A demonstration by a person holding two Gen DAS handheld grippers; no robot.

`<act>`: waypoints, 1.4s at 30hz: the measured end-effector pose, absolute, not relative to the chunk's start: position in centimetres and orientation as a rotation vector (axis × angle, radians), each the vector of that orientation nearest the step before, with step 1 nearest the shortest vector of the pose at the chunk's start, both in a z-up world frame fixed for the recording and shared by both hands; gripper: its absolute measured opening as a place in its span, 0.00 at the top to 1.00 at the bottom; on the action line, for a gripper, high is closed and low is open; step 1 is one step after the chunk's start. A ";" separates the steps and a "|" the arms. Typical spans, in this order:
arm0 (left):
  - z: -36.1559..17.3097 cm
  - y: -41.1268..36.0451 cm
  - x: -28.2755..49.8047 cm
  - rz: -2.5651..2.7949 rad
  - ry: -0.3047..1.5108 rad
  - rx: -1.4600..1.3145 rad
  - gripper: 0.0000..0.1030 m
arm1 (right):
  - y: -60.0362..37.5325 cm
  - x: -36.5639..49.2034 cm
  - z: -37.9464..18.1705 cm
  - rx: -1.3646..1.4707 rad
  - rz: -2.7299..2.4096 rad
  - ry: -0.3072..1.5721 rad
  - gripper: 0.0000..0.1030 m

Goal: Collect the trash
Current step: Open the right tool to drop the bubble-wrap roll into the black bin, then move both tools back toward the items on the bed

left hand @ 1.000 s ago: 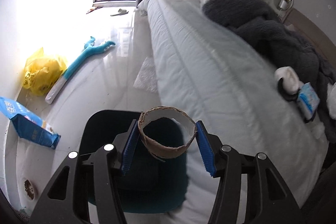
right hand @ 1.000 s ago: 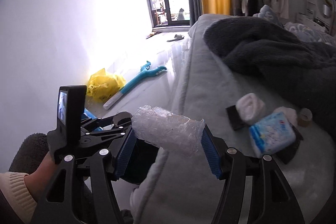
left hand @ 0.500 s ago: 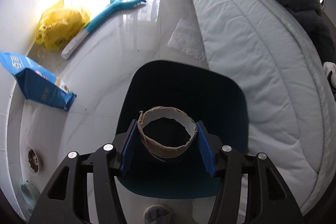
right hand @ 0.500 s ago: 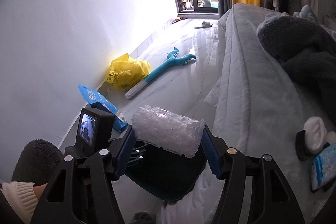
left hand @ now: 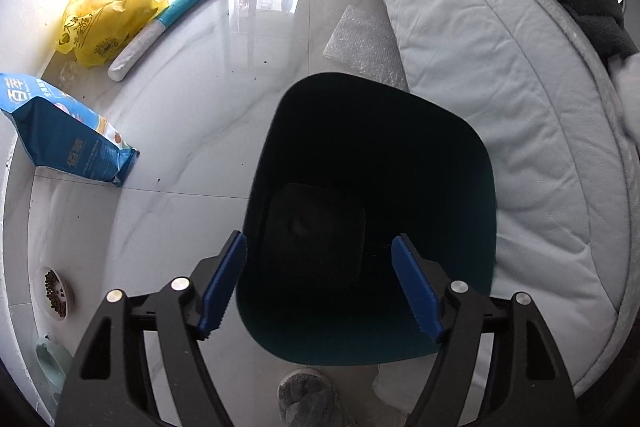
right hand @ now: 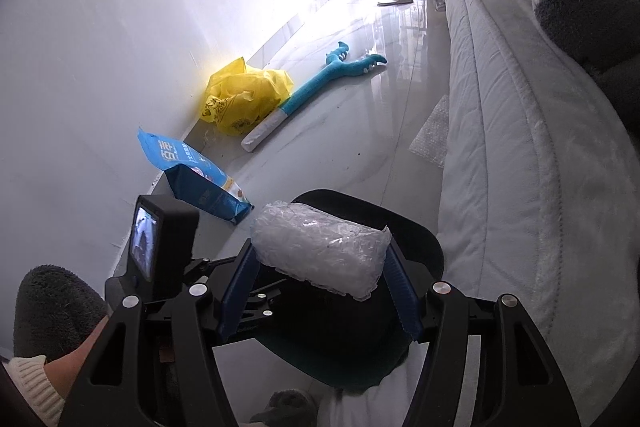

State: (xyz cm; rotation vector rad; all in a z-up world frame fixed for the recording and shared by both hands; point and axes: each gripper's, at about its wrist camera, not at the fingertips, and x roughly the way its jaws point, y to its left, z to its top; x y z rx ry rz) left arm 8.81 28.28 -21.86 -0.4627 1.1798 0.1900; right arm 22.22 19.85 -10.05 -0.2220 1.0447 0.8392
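Bubble-wrap roll (right hand: 320,251), a crumpled clear plastic bundle, sat clamped between the blue pads of your right gripper (right hand: 320,291), its long axis running crosswise from pad to pad. You held it above the near rim of the dark teal plastic waste bin (right hand: 424,247), whose mouth lay just forward and below. Your left gripper (left hand: 320,283) hung over that same bin (left hand: 472,163) with its jaws spread wide and nothing between them. A flat bubble-wrap sheet (left hand: 360,47) lay on the floor against the pale quilted bed (left hand: 520,107).
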 end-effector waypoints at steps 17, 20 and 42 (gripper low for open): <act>-13.2 30.5 5.6 0.260 0.874 -0.402 0.14 | 22.3 24.5 -18.1 -0.261 0.754 1.232 0.39; -12.0 30.4 5.1 0.266 0.832 -0.386 0.13 | 22.9 24.5 -18.9 -0.280 0.753 1.245 0.39; -4.0 27.5 1.5 0.303 0.617 -0.259 0.06 | 24.7 23.5 -20.9 -0.429 0.751 1.180 0.10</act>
